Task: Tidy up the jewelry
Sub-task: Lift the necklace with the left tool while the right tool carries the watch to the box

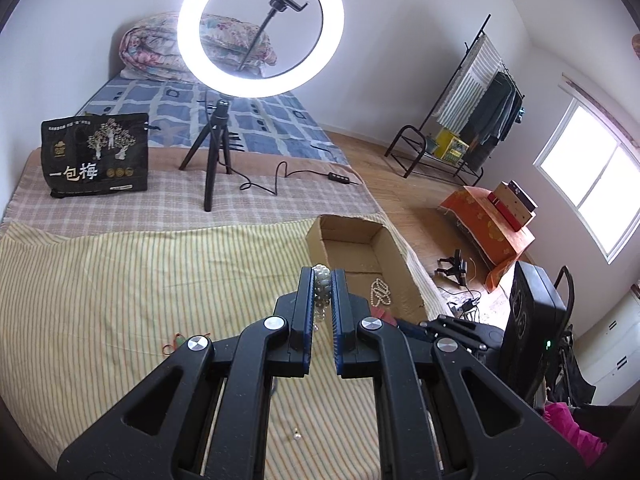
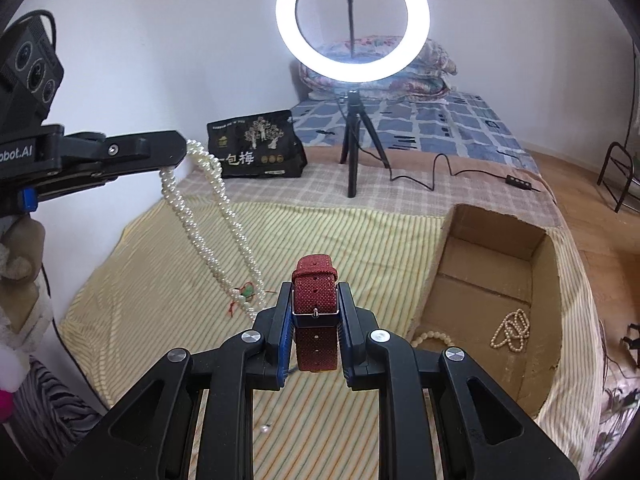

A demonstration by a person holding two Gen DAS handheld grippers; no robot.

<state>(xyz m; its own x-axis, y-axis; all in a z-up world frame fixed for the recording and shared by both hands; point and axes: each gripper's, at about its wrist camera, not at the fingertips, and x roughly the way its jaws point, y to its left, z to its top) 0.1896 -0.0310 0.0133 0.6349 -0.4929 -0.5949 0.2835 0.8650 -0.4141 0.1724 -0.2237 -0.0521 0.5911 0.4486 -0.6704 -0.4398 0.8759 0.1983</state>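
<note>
Pearl necklace (image 2: pixel 208 216) pinched in left tongs (image 1: pixel 323 280), red watch strap (image 2: pixel 314 288) clamped in right tongs (image 2: pixel 316 300), striped bedspread (image 2: pixel 360 232), bedroom

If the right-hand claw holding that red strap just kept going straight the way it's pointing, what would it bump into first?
Probably the striped bedcover. The right gripper, shut on the red watch strap, points forward and down at bare cloth, with the cardboard box off to its right. Depth is hard to judge through the fisheye.
</note>
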